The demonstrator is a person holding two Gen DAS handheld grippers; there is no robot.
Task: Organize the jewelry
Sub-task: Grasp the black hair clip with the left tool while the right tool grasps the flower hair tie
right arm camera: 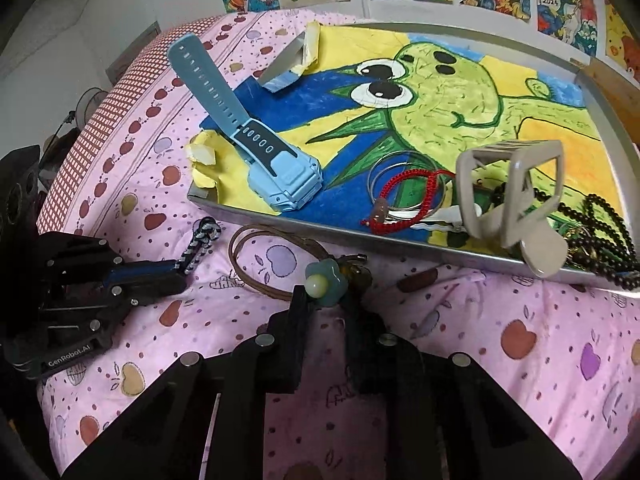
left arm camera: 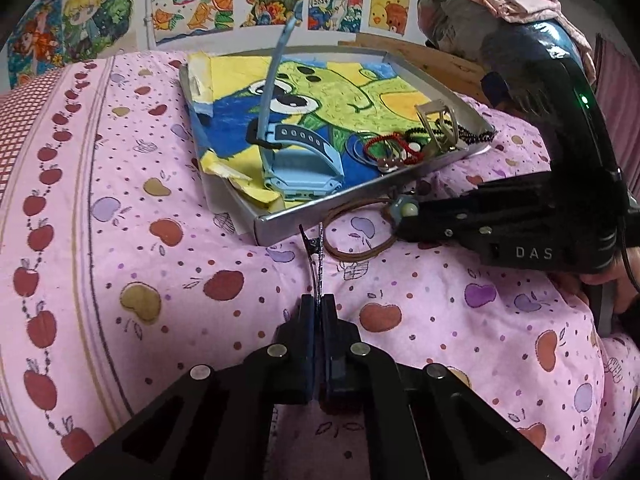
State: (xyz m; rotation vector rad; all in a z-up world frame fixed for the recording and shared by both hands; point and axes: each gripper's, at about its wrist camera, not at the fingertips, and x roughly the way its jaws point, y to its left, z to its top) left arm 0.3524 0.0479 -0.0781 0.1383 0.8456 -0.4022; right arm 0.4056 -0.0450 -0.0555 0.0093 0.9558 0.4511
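My left gripper (left arm camera: 319, 308) is shut on a thin black-and-white patterned hair clip (left arm camera: 314, 256), which points at the near rim of the metal tray (left arm camera: 320, 204). The right wrist view shows that clip (right arm camera: 200, 240) sticking out of the left gripper (right arm camera: 184, 276), just above the bedsheet. My right gripper (right arm camera: 326, 300) is shut on the blue-green flower charm (right arm camera: 324, 284) of a brown cord necklace (right arm camera: 240, 272), whose loop lies on the sheet in front of the tray (right arm camera: 320, 232). The left wrist view shows the right gripper (left arm camera: 400, 220) at the charm (left arm camera: 406, 208).
Lying in the frog-drawing-lined tray are a blue watch (right arm camera: 280, 176), a red cord bracelet (right arm camera: 400, 184), silver hoops, a beige claw clip (right arm camera: 508, 192) and dark beads (right arm camera: 600, 220). A pink apple-print bedsheet (left arm camera: 160, 280) lies under everything. Drawings hang on the wall behind.
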